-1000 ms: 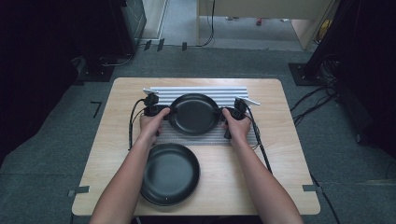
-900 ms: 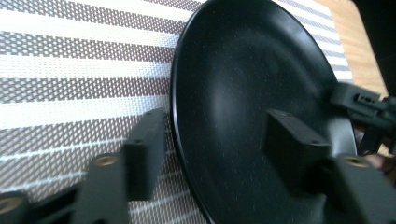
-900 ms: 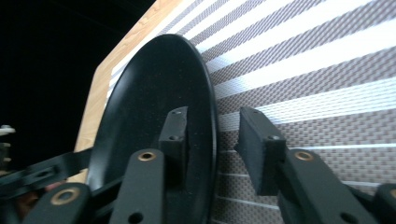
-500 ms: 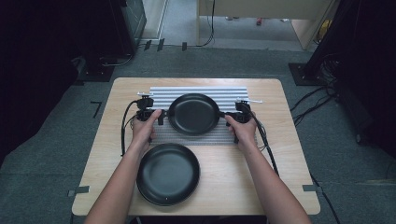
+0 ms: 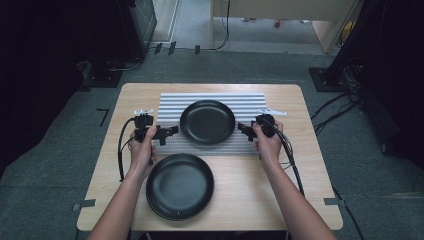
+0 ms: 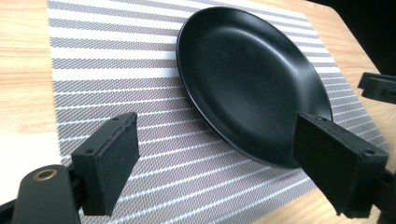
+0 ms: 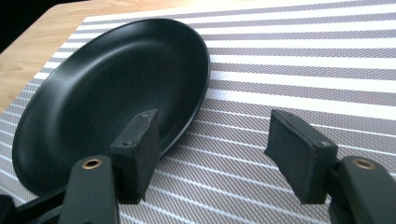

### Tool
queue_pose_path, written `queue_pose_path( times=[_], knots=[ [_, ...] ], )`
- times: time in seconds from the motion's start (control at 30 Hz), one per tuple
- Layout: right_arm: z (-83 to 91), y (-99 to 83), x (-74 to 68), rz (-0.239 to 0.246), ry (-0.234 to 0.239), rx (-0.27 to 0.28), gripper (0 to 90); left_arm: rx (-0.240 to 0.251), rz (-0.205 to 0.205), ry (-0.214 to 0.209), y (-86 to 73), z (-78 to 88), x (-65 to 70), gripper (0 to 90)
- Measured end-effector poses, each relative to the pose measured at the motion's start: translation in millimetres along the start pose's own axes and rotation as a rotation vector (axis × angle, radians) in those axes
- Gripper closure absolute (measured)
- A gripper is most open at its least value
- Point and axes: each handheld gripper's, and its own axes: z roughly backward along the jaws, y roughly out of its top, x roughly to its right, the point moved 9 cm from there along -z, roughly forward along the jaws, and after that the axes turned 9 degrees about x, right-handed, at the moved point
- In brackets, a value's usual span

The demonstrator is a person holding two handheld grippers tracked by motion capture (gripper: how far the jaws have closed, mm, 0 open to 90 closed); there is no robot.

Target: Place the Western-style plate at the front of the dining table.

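Left gripper (image 5: pixel 171 131): jaws wide apart with nothing between them, having just been opening; in the left gripper view (image 6: pixel 217 163) the gap frames striped mat and one edge of the far plate, with no pad touching it.
Left gripper's place: just off the far plate's left edge, over the mat's left border, held in the person's left hand (image 5: pixel 142 150).
Right gripper (image 5: pixel 244 129): jaws also spread and bare, having just been opening; in the right gripper view (image 7: pixel 210 149) the near jaw stands in front of the plate's rim without, as far as I can tell, resting on it.
Right gripper's place: just beside the far plate's right edge, held in the right hand (image 5: pixel 267 142).
Far plate (image 5: pixel 207 121): black, round, shallow, lying flat in the middle of the mat, between the two grippers and free of both.
Mat (image 5: pixel 170 102): grey and white stripes, spread across the far half of the table (image 5: pixel 300 165).
Near plate (image 5: pixel 180 186): a second black plate on bare wood at the table's near edge, just beside the left forearm.
Hidden or unclear: each gripper view has the far plate partly covered by a jaw, and its far rim is cut by the frame edge; the right gripper's tips are small and dark from above.
Cables (image 5: pixel 120 150): trail from both grippers toward the person.
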Motion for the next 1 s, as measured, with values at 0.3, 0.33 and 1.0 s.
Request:
queue_pose_path(
  times=[0.3,0.33,1.0],
  knots=[
    [34.2,-3.5,1.9,0.051,-0.007,0.03,31.3,0.054,-0.023,0.019,-4.4,31.0,0.6,13.9],
    [38.1,-4.4,2.1,0.056,-0.005,0.033,30.8,0.057,-0.027,0.023,-5.6,34.0,0.5,13.6],
    [118.0,-34.6,29.9,0.063,-0.014,0.08,30.3,0.119,-0.11,0.112,-33.7,91.4,-11.1,8.8]
  ],
)
